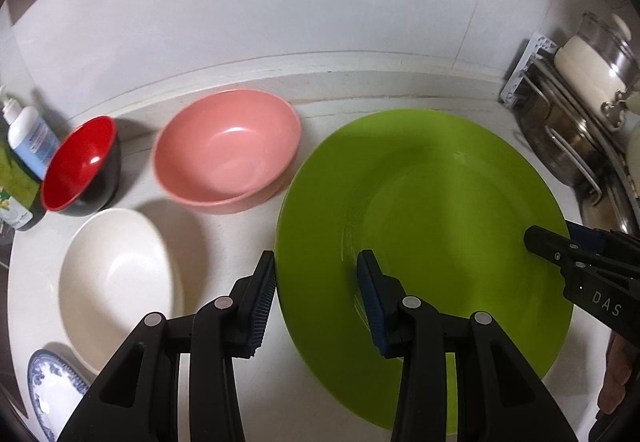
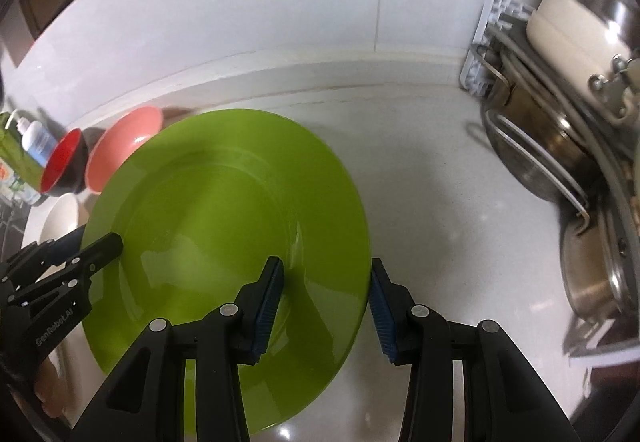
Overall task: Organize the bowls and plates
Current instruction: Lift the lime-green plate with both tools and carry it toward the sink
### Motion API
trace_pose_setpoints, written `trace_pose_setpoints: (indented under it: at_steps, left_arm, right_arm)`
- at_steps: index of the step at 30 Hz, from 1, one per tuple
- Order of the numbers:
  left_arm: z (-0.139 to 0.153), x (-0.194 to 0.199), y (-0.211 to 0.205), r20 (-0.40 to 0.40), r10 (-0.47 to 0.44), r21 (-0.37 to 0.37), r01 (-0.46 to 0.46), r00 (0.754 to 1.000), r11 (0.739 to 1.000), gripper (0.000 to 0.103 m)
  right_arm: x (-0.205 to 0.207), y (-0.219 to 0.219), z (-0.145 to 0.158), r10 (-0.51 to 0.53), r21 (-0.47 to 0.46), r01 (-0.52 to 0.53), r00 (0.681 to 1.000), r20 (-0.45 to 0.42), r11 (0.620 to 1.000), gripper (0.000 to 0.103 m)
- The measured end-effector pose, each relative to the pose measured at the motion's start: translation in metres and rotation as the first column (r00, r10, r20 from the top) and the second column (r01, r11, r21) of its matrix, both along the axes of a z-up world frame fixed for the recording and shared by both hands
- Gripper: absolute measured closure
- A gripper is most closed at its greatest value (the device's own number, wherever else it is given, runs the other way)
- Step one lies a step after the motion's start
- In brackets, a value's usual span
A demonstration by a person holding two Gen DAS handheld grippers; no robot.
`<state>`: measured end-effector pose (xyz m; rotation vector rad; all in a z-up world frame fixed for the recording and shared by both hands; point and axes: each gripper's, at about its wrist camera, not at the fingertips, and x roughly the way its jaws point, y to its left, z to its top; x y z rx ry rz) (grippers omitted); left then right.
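The left claw is nearest the lens, spread wide with one pad outside the left rim of the green plate and the other pad over the plate's inner face. The right claw stands the same way at the plate's opposite rim, also released and gripping nothing. The plate lies flat on the white bench, as far as I can judge.

The risk, in my judgement, is the grip itself. The plate looks smooth and glossy, and its rim is low, so a pad that closes too high may slide off, and the plate may tip or drop back on the bench. If the two claws lift unevenly, it could also swing. To the left of the plate the pink bowl is just beside its rim, and a push sideways could knock it; the cream bowl and the red and black bowl are further left. To the right of the plate is a rack of metal pots.

Both claws come from the near side, tilted downward toward the plate.
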<state>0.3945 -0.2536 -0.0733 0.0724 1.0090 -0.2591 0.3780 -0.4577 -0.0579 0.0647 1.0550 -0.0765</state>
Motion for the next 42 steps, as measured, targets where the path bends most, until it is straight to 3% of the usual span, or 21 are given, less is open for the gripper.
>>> trace_pose_setpoints:
  at_steps: [9, 22, 42]
  left_arm:
    - [0.027, -0.025, 0.040, 0.050, 0.008, -0.012, -0.008, 0.999, 1.000, 0.062]
    - [0.047, -0.065, 0.130, 0.102, 0.087, -0.039, -0.083, 0.991, 0.996, 0.062]
    - [0.054, -0.118, 0.278, 0.119, 0.223, -0.044, -0.219, 0.968, 0.975, 0.062]
  right_arm:
    - [-0.029, 0.039, 0.021, 0.007, -0.006, -0.007, 0.999, 0.053, 1.000, 0.060]
    - [-0.062, 0.118, 0.039, 0.059, 0.011, -0.060, 0.995, 0.081, 0.998, 0.060]
    - [-0.096, 0.264, 0.043, 0.172, 0.034, -0.176, 0.981, 0.093, 0.984, 0.060]
